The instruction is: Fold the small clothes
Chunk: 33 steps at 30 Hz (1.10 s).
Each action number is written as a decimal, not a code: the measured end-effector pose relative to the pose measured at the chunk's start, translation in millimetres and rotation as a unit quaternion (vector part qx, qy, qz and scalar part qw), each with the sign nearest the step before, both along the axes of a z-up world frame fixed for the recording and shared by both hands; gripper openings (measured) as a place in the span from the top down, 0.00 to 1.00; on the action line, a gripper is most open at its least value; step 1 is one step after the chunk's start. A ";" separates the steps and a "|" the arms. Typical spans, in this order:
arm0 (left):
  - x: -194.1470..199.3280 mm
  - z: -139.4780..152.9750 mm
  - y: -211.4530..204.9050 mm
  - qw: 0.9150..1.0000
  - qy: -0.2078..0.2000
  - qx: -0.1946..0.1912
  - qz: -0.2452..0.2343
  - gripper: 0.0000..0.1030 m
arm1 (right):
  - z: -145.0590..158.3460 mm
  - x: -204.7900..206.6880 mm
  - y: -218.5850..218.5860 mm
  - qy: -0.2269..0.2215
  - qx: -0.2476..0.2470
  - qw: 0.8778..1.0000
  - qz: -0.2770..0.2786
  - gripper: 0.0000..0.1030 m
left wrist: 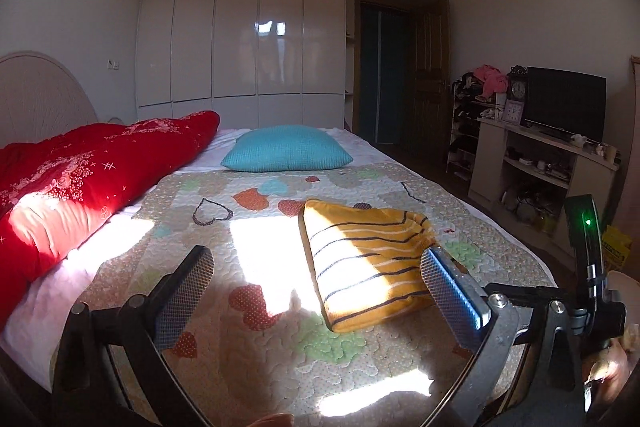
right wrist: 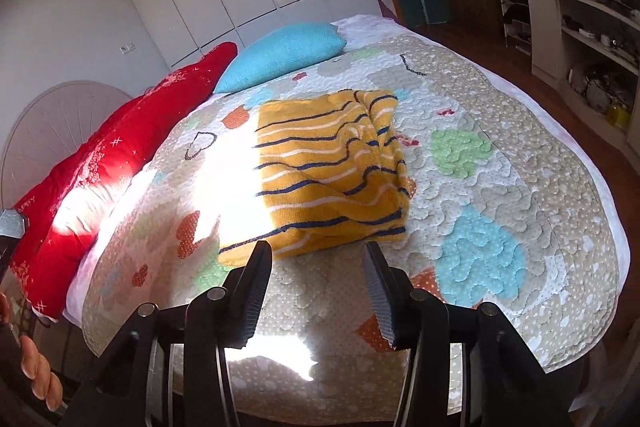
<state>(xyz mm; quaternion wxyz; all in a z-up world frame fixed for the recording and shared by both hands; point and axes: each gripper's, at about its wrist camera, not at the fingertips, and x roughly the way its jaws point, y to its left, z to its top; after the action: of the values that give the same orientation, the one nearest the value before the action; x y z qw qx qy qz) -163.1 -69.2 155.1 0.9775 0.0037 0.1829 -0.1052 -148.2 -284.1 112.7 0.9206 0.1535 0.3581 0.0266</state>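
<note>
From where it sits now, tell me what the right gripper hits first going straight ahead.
Probably the near edge of the folded yellow striped garment, just ahead of the open right gripper; depth is uncertain, so possibly the quilt first.

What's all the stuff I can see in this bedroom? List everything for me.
striped garment: one, yellow with navy and white stripes, folded on the quilt
quilt: one, beige with coloured hearts, covering the bed
cushion: one, turquoise, far end of the bed
duvet: one, red floral, bunched along the bed's left side
wardrobe: one, glossy white, back wall
television: one, black, on the cream unit at right
clocks: two, beside the television
left tongs: one pair, black, open, empty
right tongs: one pair, black, open, empty
</note>
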 end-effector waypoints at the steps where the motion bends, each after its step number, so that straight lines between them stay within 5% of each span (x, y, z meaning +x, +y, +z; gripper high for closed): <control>1: 2.9 -2.7 0.5 1.000 0.007 0.003 0.008 0.00 | -0.4 0.7 2.7 0.001 -0.008 1.000 0.000 0.47; 6: 18.7 -16.8 4.3 0.997 0.049 0.030 0.052 0.00 | -9.0 5.7 10.2 0.020 -0.023 1.000 0.003 0.45; 17: 39.9 -56.2 8.5 0.986 0.157 -0.002 0.060 0.00 | -24.8 9.9 9.7 0.047 -0.049 0.998 -0.003 0.43; 33: 44.6 -72.0 2.8 0.978 0.202 0.007 0.059 0.00 | -33.2 9.3 4.7 0.062 -0.065 0.996 -0.018 0.40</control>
<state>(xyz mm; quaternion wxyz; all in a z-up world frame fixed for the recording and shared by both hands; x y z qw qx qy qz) -118.5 -66.3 83.2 0.9248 -0.0220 0.3772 -0.0452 -138.9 -279.4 79.5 0.9051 0.1013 0.4123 -0.0230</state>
